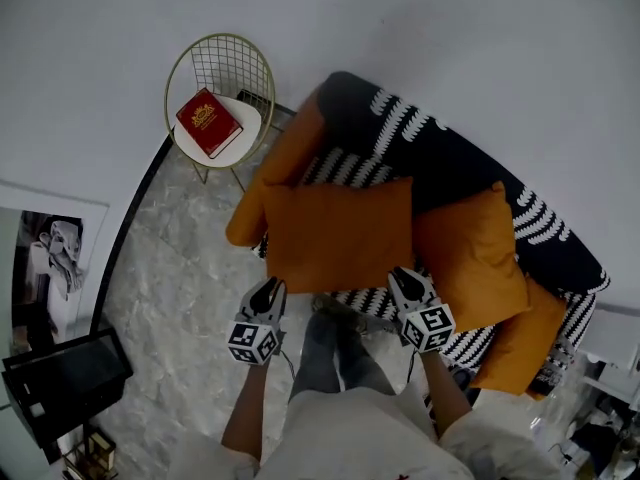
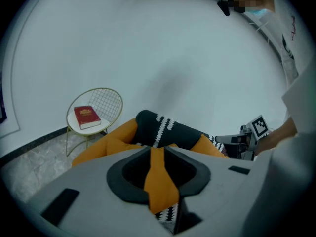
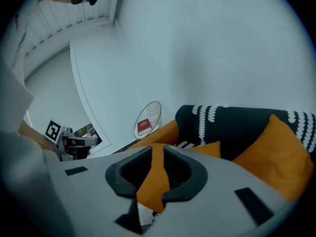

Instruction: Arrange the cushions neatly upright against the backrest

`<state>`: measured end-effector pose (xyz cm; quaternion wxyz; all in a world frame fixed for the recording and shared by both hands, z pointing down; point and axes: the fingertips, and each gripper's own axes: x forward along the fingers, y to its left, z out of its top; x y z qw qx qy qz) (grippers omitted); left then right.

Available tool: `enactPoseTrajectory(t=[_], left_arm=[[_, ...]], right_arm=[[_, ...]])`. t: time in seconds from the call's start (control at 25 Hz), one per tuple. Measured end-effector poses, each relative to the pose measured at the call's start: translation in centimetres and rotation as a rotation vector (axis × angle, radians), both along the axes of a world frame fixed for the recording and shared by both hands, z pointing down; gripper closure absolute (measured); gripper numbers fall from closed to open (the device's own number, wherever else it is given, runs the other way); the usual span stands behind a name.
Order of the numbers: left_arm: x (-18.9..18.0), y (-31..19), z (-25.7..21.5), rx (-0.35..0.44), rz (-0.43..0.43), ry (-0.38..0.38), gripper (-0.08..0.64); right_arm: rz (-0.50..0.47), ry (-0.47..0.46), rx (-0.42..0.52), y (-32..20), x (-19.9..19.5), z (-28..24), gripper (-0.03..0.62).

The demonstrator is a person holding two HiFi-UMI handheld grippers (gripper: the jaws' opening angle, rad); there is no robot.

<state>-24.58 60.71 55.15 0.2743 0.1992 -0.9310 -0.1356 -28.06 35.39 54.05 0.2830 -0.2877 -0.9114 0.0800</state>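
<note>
The large orange cushion (image 1: pixel 340 233) is over the seat of the black-and-white patterned sofa (image 1: pixel 450 158), in front of the backrest, and is held by its near edge. The left tongs (image 1: pixel 267 293) are clenched on the near-left corner and the right tongs (image 1: pixel 403 283) on the near-right corner, with orange fabric pinched between each pair of jaws. A second orange cushion (image 1: pixel 470 258) leans on the backrest just beside it, and past the sofa's far arm a gold wire side table (image 1: pixel 247 118) carries a red book (image 1: pixel 208 121) on the grey marble floor (image 1: pixel 170 268).
</note>
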Motion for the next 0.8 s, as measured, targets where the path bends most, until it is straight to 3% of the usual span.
enactPoseTrajectory(t=[0.04,0.08,0.16,0.52,0.8], left_arm=[[-0.2,0.1,1.2,-0.002,-0.004,0.028,0.435],[-0.3,0.3,2.5,-0.01,-0.009,0.059,0.311],[-0.5,0.8,5.3,-0.026,-0.014,0.118,0.24],[-2.6,2.8,15.2,-0.028,-0.003,0.272,0.23],[-7.3,4.3,22.7,-0.056,-0.032,0.39,0.183]], right_arm=[[0.011,0.032,-0.004,-0.3,0.0,1.1,0.492],[0.019,0.067,-0.005,-0.6,0.0,2.4,0.392],[0.035,0.131,-0.002,-1.0,0.2,5.2,0.317],[0.105,0.288,0.056,-3.3,0.3,15.7,0.279],[0.168,0.413,0.116,-7.4,-5.3,24.0,0.198]])
